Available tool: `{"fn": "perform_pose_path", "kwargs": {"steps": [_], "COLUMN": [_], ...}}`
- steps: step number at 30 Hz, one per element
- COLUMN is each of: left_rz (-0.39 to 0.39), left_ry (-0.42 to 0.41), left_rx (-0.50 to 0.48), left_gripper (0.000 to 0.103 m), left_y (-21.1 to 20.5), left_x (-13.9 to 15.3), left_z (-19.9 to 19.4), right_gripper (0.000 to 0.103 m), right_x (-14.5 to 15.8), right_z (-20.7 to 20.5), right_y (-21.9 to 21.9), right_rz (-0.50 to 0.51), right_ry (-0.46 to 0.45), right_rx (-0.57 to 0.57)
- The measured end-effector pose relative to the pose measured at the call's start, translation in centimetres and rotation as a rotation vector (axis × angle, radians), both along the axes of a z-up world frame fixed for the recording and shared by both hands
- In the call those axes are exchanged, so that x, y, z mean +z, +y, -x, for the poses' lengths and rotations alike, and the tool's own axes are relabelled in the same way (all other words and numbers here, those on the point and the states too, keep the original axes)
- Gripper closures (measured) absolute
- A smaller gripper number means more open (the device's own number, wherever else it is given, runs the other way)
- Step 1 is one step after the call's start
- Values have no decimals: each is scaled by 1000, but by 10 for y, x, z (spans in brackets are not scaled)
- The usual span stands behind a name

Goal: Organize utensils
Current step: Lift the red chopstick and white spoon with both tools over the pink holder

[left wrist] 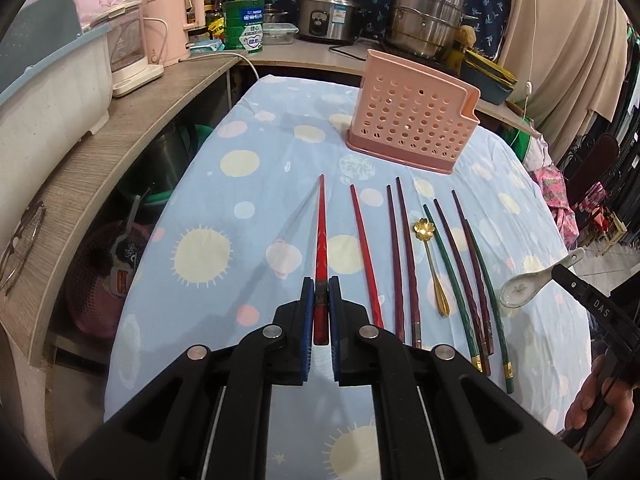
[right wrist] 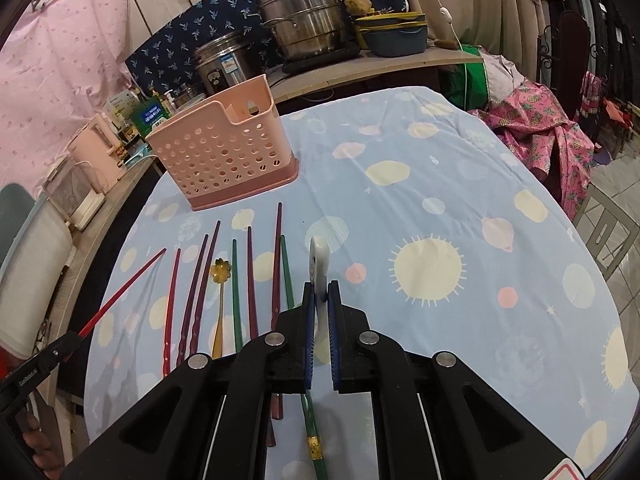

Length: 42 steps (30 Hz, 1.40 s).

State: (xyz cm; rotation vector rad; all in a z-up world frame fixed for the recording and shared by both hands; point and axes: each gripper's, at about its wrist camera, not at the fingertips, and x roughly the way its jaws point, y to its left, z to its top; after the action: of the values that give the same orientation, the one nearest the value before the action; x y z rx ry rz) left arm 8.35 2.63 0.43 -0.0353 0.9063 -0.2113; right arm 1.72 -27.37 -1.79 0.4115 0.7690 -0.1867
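My left gripper [left wrist: 321,286] is shut on a red chopstick [left wrist: 321,232] and holds it above the blue cloth; it also shows in the right wrist view [right wrist: 124,294]. My right gripper [right wrist: 320,290] is shut on the handle of a white ceramic spoon [right wrist: 319,264], also seen in the left wrist view [left wrist: 524,286]. A pink perforated utensil holder [left wrist: 414,120] stands upright at the far side of the table [right wrist: 226,152]. Several red, maroon and green chopsticks [left wrist: 404,256] and a gold flower spoon [left wrist: 432,264] lie in a row in front of it.
The table wears a blue cloth [right wrist: 440,200] with yellow suns. A wooden shelf [left wrist: 100,128] with pink kettles and a white bin runs along the left. Steel pots [left wrist: 428,16] and a rice cooker [left wrist: 328,12] stand on the counter behind. Chairs and clothes are at the right.
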Motion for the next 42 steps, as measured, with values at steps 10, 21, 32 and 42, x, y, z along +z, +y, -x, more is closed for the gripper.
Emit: {"fn": "perform_pose_path", "kwargs": {"steps": [10, 21, 32, 42], "left_rz": [41, 75, 172, 211], "left_ry": [-72, -294, -522, -592], "left_rx": [8, -1, -1, 11], "left_gripper": [96, 96, 96, 96], "left_y": [9, -10, -35, -58], "left_x": [38, 133, 230, 236], "left_z": [-9, -70, -127, -184], "right_gripper": [97, 97, 97, 97], "right_x": [24, 79, 109, 95], "right_z": [-6, -64, -153, -218], "right_y": [-3, -14, -23, -26], "right_rz": [9, 40, 57, 43], "right_ry": [-58, -186, -255, -203], "right_rx": [2, 11, 2, 15]}}
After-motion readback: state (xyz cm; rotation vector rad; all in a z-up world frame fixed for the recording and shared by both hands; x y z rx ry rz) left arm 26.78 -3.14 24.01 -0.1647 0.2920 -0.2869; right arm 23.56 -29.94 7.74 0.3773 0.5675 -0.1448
